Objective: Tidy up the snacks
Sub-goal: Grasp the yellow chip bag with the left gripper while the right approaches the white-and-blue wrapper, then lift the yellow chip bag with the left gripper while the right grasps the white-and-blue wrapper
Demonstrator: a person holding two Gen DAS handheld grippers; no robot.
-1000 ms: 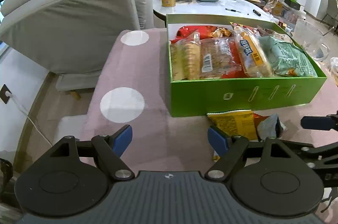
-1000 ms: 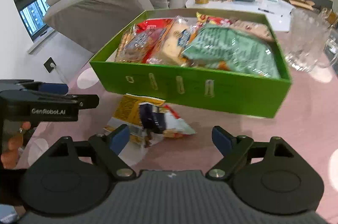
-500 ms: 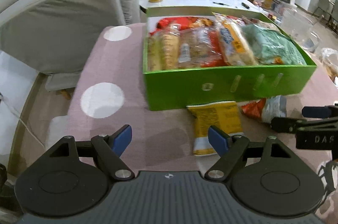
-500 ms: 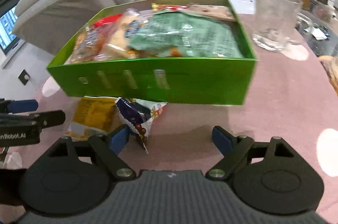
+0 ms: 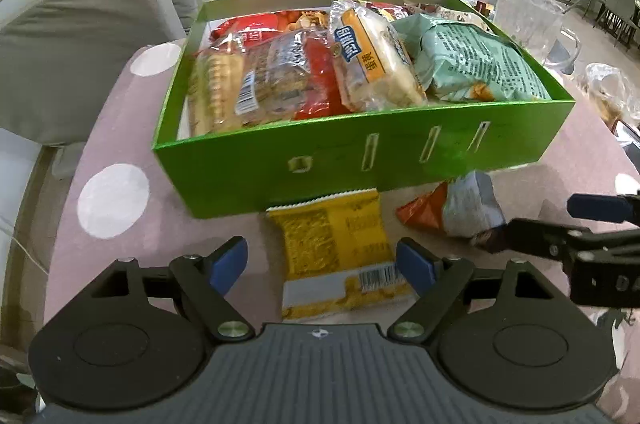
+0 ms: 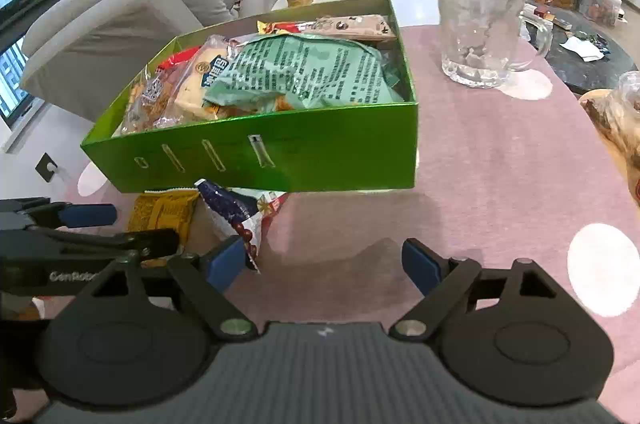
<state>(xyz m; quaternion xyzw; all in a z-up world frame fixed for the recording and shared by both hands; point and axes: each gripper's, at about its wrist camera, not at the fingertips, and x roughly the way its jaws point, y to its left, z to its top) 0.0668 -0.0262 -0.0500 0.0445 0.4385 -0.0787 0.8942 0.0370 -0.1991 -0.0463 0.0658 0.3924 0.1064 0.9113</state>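
While the shiny green cardboard box (image 5: 400, 152) sat crammed with wrapped snack packets, only the right wrist view showed the clear glass mug (image 6: 478, 28) beside it, and the yellow foil snack packet (image 5: 340, 252) lay on the pink tabletop (image 6: 500, 184) between the left gripper's (image 5: 322, 260) opening, untouching jaws, the right gripper (image 6: 324, 260) gaping empty.

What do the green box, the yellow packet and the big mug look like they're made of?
Green box: likely glossy coated cardboard; thin walls, die-cut slots, sheen.
Yellow packet: plastic film, slightly shiny; serrated seal, printed barcode.
Mug: clear textured glass, possibly plastic; see-through, thick base and handle.
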